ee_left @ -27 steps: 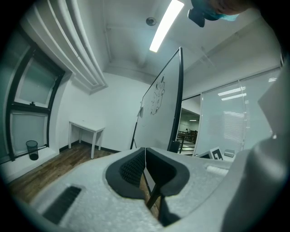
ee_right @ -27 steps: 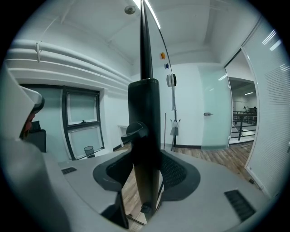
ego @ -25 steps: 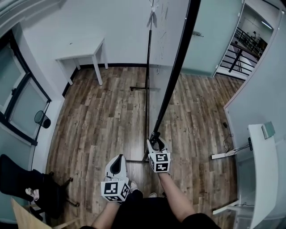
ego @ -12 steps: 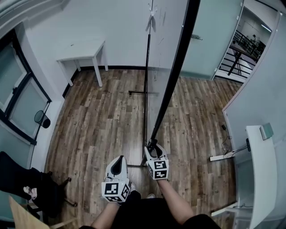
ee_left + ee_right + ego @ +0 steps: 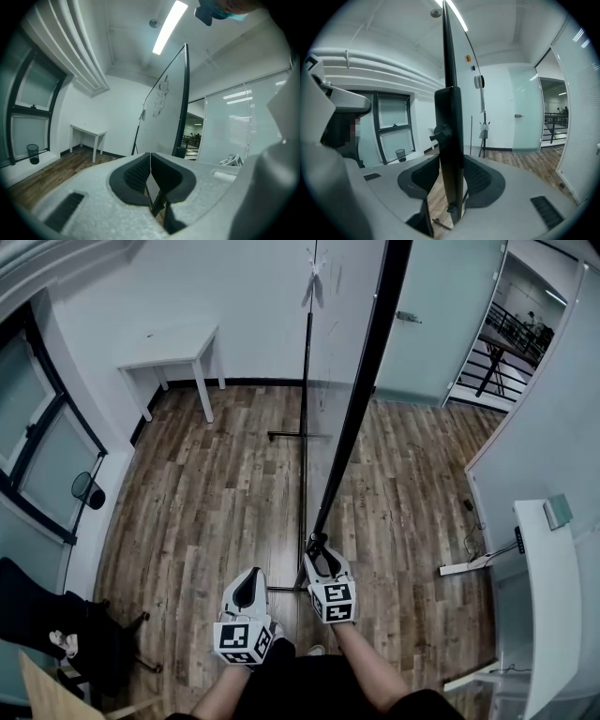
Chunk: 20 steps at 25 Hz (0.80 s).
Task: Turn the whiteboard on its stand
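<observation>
Wood floor [image 5: 216,493] below; the whiteboard [image 5: 342,352] stands edge-on straight ahead. My right gripper [image 5: 317,542] has just been closing its jaws and clamps the whiteboard's black edge; my left gripper [image 5: 249,574] hangs closed, empty.

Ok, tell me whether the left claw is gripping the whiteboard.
No: the left gripper view shows the left claw closed on nothing, with the whiteboard standing clear ahead of it.

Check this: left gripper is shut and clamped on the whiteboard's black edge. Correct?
No. The left gripper is shut, but on nothing: the left gripper view shows its pads pressed together, with the whiteboard's black edge standing clear beyond them.
</observation>
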### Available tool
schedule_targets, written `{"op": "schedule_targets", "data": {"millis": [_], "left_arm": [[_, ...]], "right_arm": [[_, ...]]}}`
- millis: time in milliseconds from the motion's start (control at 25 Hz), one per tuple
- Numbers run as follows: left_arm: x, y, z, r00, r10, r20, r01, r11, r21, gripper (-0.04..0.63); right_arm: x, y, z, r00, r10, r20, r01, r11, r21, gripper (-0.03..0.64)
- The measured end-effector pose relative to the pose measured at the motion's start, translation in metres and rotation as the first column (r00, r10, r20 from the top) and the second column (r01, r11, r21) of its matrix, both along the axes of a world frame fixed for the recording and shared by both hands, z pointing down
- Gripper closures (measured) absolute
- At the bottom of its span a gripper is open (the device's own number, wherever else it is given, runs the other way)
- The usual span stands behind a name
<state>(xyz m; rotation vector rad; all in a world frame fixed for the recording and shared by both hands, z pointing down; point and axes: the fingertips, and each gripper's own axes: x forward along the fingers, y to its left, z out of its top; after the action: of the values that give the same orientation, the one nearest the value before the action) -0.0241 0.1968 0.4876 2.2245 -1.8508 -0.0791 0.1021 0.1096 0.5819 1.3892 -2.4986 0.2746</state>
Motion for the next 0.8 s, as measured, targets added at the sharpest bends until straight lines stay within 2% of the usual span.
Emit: {"op": "schedule_targets", "data": {"millis": [160, 360, 800], "left_arm": [[0.004, 0.004, 0.001, 1.0, 0.005, 0.004, -0.005, 1.0, 0.001, 0.574], [0.013, 0.007, 0.001, 1.0, 0.024, 0.007, -0.024, 1.0, 0.005, 0.574], [0.031, 0.015, -0.001, 0.997, 0.072, -0.02, -0.072, 0.997, 0.0, 0.574]], "right_arm": [[0.007, 0.019, 0.001, 1.0, 0.002, 0.011, -0.002, 1.0, -0.018, 0.457], [0.021, 0.039, 0.003, 0.996, 0.041, 0.076, -0.036, 0.997, -0.069, 0.462], [0.053, 0.064, -0.033, 0.98, 0.129, 0.151, -0.121, 0.991, -0.063, 0.56]]}}
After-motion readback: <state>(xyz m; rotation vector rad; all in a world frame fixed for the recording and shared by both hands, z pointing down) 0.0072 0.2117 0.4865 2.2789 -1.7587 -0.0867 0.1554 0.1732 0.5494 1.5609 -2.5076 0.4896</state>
